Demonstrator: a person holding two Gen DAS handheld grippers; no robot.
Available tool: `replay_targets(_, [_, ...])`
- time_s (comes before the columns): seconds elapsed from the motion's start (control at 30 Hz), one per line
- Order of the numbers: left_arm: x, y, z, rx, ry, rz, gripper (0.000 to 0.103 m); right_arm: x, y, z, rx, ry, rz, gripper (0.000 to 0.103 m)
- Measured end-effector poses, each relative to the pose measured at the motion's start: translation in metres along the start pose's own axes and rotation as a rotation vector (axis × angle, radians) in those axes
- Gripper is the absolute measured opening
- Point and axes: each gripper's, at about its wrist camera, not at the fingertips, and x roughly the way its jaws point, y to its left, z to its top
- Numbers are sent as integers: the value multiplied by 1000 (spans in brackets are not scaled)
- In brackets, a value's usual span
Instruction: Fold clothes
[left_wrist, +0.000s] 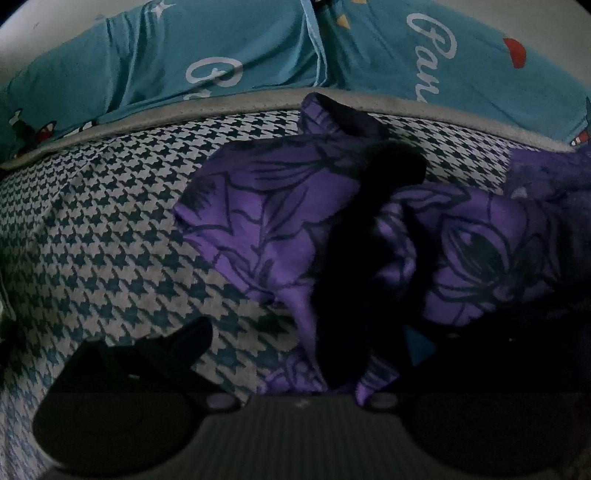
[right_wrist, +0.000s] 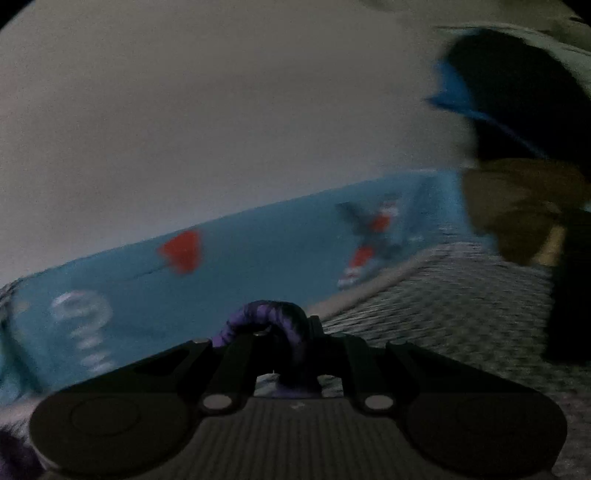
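Right gripper (right_wrist: 275, 332) clamped on a purple garment (right_wrist: 266, 314) bunch, view blurred; left gripper (left_wrist: 306, 332) fingers apart, right one buried in cloth

Dim light throughout. A black-and-white houndstooth cloth surface (left_wrist: 110, 229) spreads ahead of the left jaws, edged by grey piping (left_wrist: 236, 101). Beyond that edge lies teal bedding with white script and red shapes (left_wrist: 155, 62). Above the right jaws rises a plain pale grey wall (right_wrist: 221, 110).
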Motion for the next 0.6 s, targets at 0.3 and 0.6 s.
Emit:
replay_targets(0.3, [-2, -3, 1, -5, -32, 1, 103, 20, -36, -4, -39, 159, -157, 47])
replay_targets(0.6, [-25, -7, 6, -16, -102, -66, 103, 10, -56, -3, -5, 235, -180, 64])
